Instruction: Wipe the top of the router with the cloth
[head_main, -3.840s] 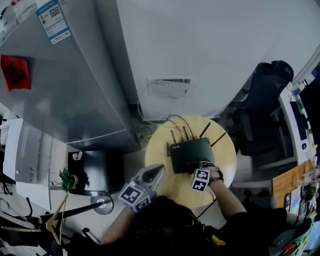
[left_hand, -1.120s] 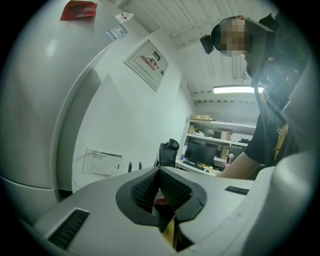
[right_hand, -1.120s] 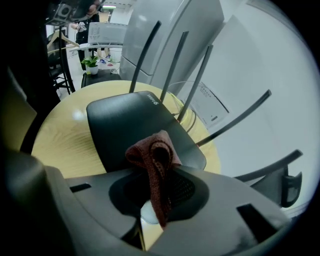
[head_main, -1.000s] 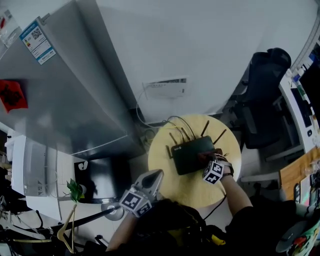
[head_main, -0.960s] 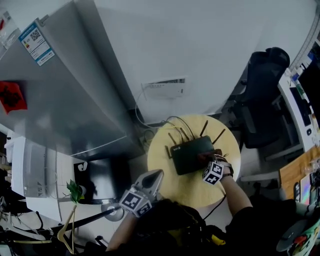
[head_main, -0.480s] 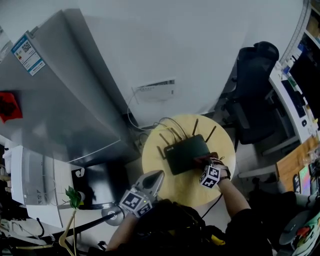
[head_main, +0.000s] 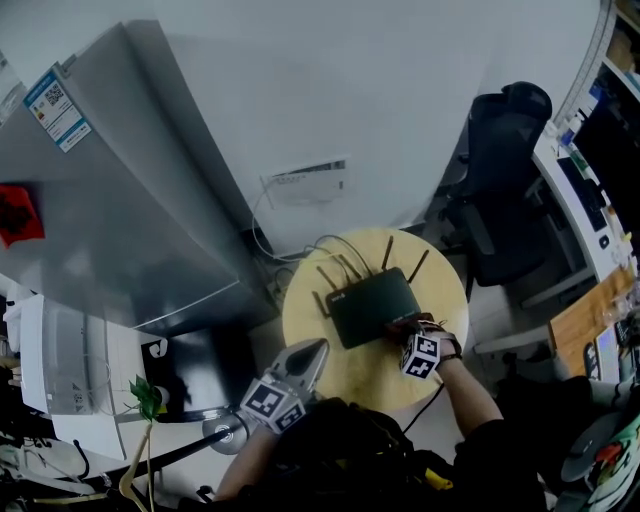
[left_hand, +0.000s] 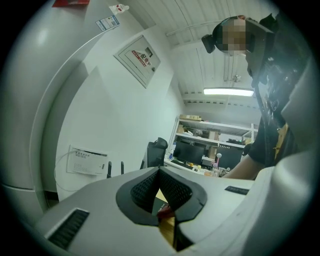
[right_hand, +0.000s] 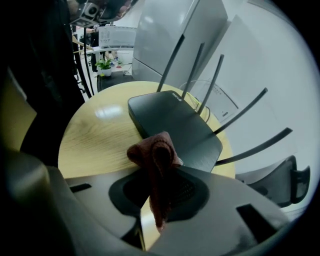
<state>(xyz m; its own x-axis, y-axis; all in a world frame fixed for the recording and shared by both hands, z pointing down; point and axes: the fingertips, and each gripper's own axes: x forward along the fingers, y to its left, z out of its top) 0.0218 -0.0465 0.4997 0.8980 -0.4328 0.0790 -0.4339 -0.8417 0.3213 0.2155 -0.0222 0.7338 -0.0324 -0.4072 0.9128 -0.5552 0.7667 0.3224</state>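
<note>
A black router (head_main: 372, 305) with several upright antennas lies on a round yellow table (head_main: 330, 365). My right gripper (head_main: 407, 328) sits at the router's near right corner, shut on a reddish-brown cloth (head_main: 412, 321). In the right gripper view the cloth (right_hand: 155, 152) bunches up from between the jaws of the right gripper (right_hand: 159, 192), and its front touches the near end of the router (right_hand: 170, 125). My left gripper (head_main: 316, 349) hangs off the table's near left edge, shut and holding nothing. In its own view the left gripper (left_hand: 159, 169) points over the table toward the wall.
A tall grey cabinet (head_main: 120, 180) stands at the left. On the wall behind the table is a white box (head_main: 305, 182) with cables running down. A black office chair (head_main: 500, 190) and a desk with monitors (head_main: 585, 190) are to the right. A small plant (head_main: 145, 395) is lower left.
The head view has shifted a little. My right gripper with the cloth has drawn slightly back toward the router's near right corner. The left gripper has kept its place.
</note>
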